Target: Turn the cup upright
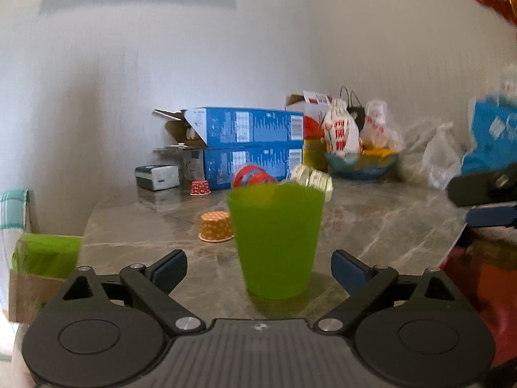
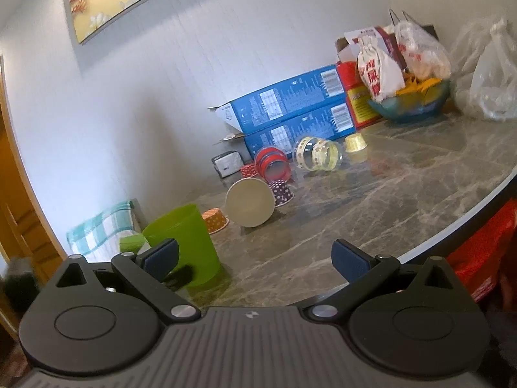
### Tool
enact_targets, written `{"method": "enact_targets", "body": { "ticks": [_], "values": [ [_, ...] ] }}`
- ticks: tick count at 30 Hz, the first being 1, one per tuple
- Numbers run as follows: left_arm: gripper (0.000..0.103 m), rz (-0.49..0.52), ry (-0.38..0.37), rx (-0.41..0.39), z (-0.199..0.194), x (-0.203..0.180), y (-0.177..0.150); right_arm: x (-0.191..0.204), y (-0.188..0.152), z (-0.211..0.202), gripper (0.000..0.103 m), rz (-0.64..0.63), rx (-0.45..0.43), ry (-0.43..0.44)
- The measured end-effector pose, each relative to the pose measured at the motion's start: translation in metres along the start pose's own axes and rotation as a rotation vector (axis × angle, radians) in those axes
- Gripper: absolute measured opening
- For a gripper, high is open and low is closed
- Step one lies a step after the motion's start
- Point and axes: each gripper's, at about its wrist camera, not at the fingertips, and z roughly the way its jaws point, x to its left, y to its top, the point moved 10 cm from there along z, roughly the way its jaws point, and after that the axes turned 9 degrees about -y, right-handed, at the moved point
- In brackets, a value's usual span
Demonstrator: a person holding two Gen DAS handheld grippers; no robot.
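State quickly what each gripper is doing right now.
Left gripper: open, around the upright green plastic cup, not gripping.
Right gripper: open, empty.

Table (image 2: pixel 371 213): grey-brown marbled stone with a dark rounded edge, set against a pale wall.
Green cup (image 1: pixel 276 241): upright on the near part of the table, mouth up.
Orange dotted paper cup (image 1: pixel 216 226): upside down, just beside the green cup.
Large paper cup (image 2: pixel 249 202): on its side, base facing the right wrist camera.
Dark dotted paper cup (image 2: pixel 282 192): tipped over — touching the large paper cup.
Red jar (image 2: pixel 272 165) and clear yellow-banded jar (image 2: pixel 318 153): both on their sides, mid-table.
Gold foil cup (image 2: pixel 356 145): upside down near the boxes.
Back edge: two stacked blue boxes (image 2: pixel 290 113), a small grey box (image 1: pixel 157 177), a blue bowl (image 2: pixel 410 105) — plastic bags (image 2: pixel 488 77) beside it.
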Motion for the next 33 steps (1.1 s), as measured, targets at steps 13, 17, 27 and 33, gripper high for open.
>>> {"method": "enact_targets", "body": {
  "ticks": [13,17,27,33],
  "values": [
    [0.101,0.03,-0.015,0.101,-0.075,0.007,0.068,0.034,0.035,-0.043,0.102,-0.151,0.042,-0.109],
    [0.101,-0.01,-0.062,0.124,-0.074,-0.001,0.076,0.036,0.034,-0.041,0.102,-0.156,0.065,-0.116],
    [0.101,-0.051,-0.057,0.17,-0.071,-0.003,0.067,0.037,0.032,-0.036,0.102,-0.163,0.088,-0.104],
    [0.101,-0.069,-0.044,0.165,-0.075,0.002,0.067,0.043,0.036,-0.04,0.102,-0.184,0.057,-0.089]
  ]
}}
